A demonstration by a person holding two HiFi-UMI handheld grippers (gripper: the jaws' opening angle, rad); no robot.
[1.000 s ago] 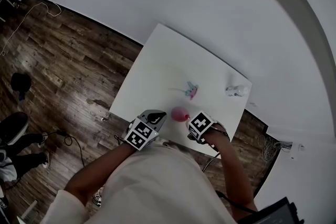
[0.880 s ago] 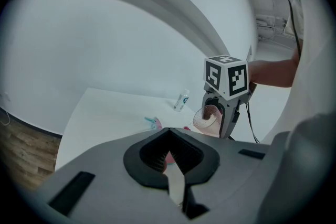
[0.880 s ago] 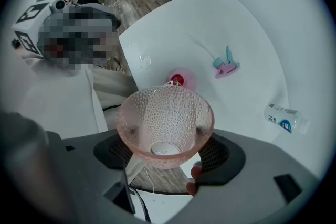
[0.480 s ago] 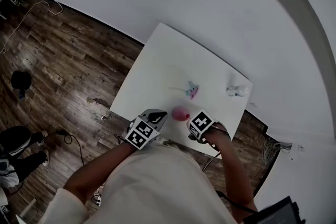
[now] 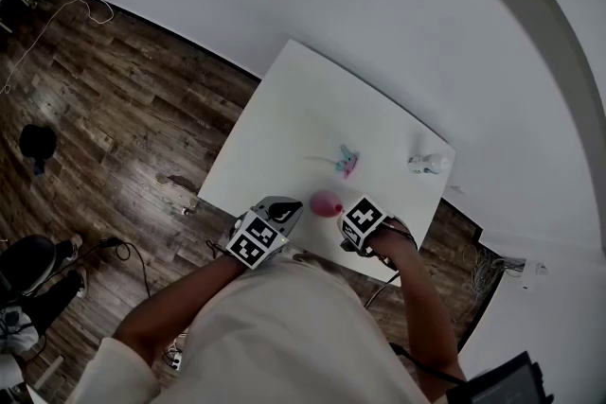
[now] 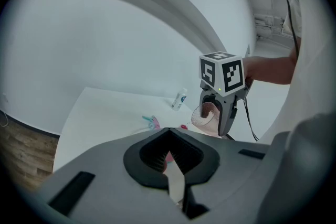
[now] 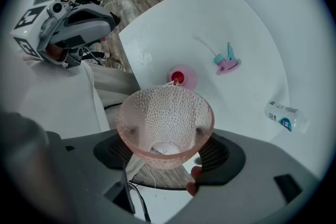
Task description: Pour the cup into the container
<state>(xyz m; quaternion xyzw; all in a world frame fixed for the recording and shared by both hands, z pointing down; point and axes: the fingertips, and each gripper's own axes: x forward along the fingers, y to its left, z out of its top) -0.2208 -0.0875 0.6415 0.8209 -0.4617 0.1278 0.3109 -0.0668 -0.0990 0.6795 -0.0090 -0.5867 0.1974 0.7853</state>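
The right gripper (image 7: 165,131) pinches a pink, see-through dimpled cup (image 7: 165,107) by its two opposite side walls, held in the air above the near edge of the desk (image 7: 247,23). The cup looks empty, light, thin-walled plastic: rigid but likely to flex or slip if squeezed, so a hold low on the bumpy sides suits it. A round white sticker sits at its base, with no readable print.

Just beyond, on the desk, stands a small pink container (image 7: 180,77) with red inside. Farther off lie a pink-and-teal object (image 7: 227,62) and a small bottle (image 7: 283,115), its blue label unreadable.

The left gripper (image 6: 170,157), nearly pressed together, pinches nothing.
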